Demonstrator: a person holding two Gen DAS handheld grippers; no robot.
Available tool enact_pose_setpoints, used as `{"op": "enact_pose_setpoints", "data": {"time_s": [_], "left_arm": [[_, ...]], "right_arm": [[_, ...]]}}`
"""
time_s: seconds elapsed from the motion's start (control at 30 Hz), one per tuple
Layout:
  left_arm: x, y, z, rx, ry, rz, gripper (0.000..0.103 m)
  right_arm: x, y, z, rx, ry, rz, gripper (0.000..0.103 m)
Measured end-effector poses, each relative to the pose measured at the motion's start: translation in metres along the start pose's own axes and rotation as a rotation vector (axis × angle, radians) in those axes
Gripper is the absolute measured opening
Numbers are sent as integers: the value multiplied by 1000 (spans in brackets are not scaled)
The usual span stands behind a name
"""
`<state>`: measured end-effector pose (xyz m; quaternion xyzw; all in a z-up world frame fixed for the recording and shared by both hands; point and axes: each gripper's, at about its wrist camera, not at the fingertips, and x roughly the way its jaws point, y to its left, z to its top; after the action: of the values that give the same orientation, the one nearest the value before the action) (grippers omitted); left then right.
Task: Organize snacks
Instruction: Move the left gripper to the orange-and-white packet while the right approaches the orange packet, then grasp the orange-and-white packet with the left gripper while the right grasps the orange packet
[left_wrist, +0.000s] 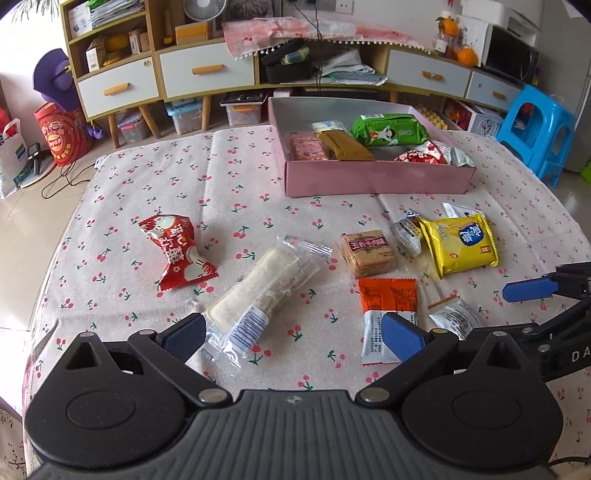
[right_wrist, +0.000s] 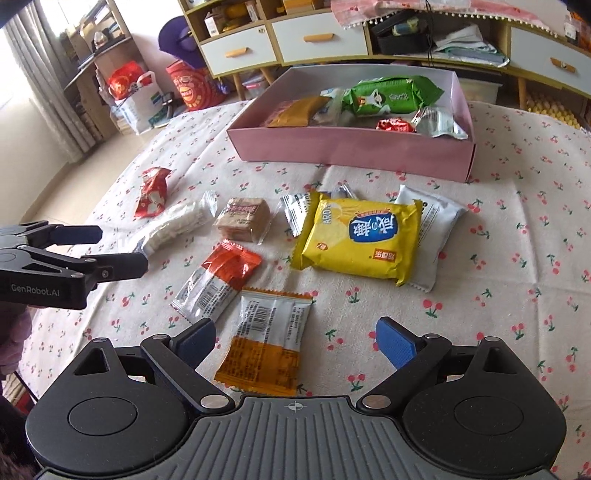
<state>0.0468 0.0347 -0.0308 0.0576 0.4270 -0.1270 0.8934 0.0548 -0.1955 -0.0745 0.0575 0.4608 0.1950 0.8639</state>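
My left gripper (left_wrist: 293, 334) is open low over the cherry-print cloth. The near end of a clear-wrapped white bar (left_wrist: 258, 291) lies just inside its left finger. A red snack (left_wrist: 177, 251) sits further left. My right gripper (right_wrist: 295, 339) is open, with an orange-and-white packet (right_wrist: 269, 343) lying flat between its fingers, untouched by the pads. Beyond it are a second orange packet (right_wrist: 221, 284), a brown cracker pack (right_wrist: 243, 218) and a yellow packet (right_wrist: 362, 236). The pink box (right_wrist: 351, 147) at the back holds several snacks, among them a green pack (right_wrist: 391, 96).
The left gripper (right_wrist: 107, 249) enters the right wrist view from the left edge, over the white bar (right_wrist: 173, 225). A white pouch (right_wrist: 436, 221) lies under the yellow packet. Cabinets with drawers (left_wrist: 207, 70) and a blue stool (left_wrist: 535, 129) stand behind the table.
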Motion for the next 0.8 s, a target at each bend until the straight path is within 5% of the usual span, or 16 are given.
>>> {"op": "enact_pose_setpoints", "data": {"time_s": [0.2, 0.37, 0.8], "left_arm": [[9, -11, -1, 16, 28, -14, 100], [12, -19, -3, 14, 36, -24, 99], [25, -49, -5, 42, 55, -83, 80]], "right_arm": [[8, 7, -4, -37, 7, 16, 73], [7, 10, -4, -100, 1, -25, 42], [1, -7, -3, -101, -11, -109, 40]]}}
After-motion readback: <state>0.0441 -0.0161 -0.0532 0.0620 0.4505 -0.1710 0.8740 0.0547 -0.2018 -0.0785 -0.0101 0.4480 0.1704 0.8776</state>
